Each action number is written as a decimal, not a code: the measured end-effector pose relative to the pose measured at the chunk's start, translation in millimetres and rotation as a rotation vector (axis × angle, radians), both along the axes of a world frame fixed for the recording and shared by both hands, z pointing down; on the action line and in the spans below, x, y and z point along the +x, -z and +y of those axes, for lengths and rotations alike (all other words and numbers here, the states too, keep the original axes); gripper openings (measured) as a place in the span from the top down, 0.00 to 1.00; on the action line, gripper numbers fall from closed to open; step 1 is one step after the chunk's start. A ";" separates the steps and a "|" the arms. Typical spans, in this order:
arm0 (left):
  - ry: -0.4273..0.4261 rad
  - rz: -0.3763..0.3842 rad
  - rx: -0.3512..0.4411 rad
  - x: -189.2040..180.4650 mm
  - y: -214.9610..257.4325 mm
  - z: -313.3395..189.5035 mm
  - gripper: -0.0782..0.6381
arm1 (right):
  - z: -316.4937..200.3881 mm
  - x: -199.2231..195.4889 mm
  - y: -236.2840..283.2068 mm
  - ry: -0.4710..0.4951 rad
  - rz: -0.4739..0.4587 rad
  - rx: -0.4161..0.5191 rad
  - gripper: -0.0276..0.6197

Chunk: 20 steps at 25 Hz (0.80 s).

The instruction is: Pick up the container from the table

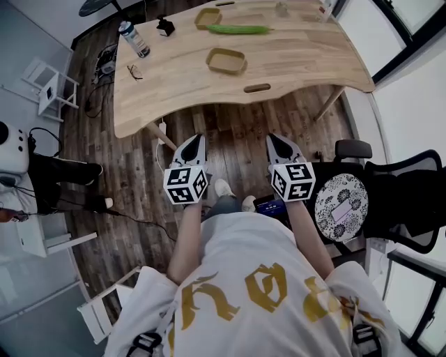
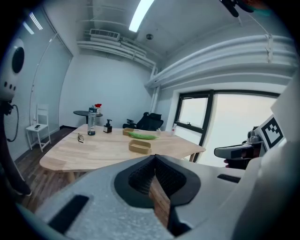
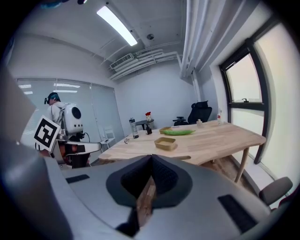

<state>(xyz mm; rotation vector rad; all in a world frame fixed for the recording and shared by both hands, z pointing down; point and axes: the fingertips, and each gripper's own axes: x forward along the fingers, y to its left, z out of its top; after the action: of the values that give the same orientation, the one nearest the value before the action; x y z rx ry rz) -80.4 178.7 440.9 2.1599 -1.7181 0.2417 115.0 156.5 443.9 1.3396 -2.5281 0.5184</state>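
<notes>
Two shallow tan containers lie on the wooden table (image 1: 293, 63): the nearer container (image 1: 226, 61) toward the middle, a second container (image 1: 208, 17) at the far edge beside a green cucumber (image 1: 238, 29). The nearer one also shows as the container (image 2: 140, 146) in the left gripper view and the container (image 3: 165, 143) in the right gripper view. My left gripper (image 1: 193, 147) and right gripper (image 1: 280, 144) hang side by side over the floor, well short of the table's near edge. Both are shut with nothing between the jaws.
A water bottle (image 1: 134, 38), glasses (image 1: 134, 71) and a small black dispenser (image 1: 165, 26) sit on the table's left part. A black office chair (image 1: 397, 202) and a patterned round stool (image 1: 341, 197) stand at my right. White folding chairs (image 1: 52, 90) stand left.
</notes>
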 end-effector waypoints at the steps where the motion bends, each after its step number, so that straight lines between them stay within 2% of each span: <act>1: 0.004 0.001 0.001 -1.3 0.6 1.1 0.88 | 0.8 0.1 0.6 0.001 0.002 0.004 0.94; 7: 0.019 0.002 0.016 -4.4 8.9 0.5 0.88 | -0.3 -0.7 12.6 0.021 -0.071 0.048 0.94; 12: 0.016 0.008 0.007 -3.0 6.9 -0.2 0.88 | -0.6 0.6 20.8 0.042 -0.222 0.026 0.94; 14: 0.019 0.008 0.014 -3.7 7.4 -4.9 0.88 | -5.5 2.4 21.4 0.043 -0.245 0.025 0.94; 16: 0.023 0.005 0.021 -4.5 8.3 -12.5 0.88 | -14.8 6.1 17.5 0.027 -0.217 0.028 0.94; 20: 0.026 0.007 0.023 -9.6 7.3 -34.9 0.88 | -38.1 7.0 0.5 0.004 -0.085 0.025 0.94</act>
<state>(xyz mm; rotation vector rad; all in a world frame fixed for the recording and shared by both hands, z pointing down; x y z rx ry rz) -89.9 143.8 433.6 2.1502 -1.7520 0.2083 122.0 118.4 443.4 1.3486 -2.6130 0.5560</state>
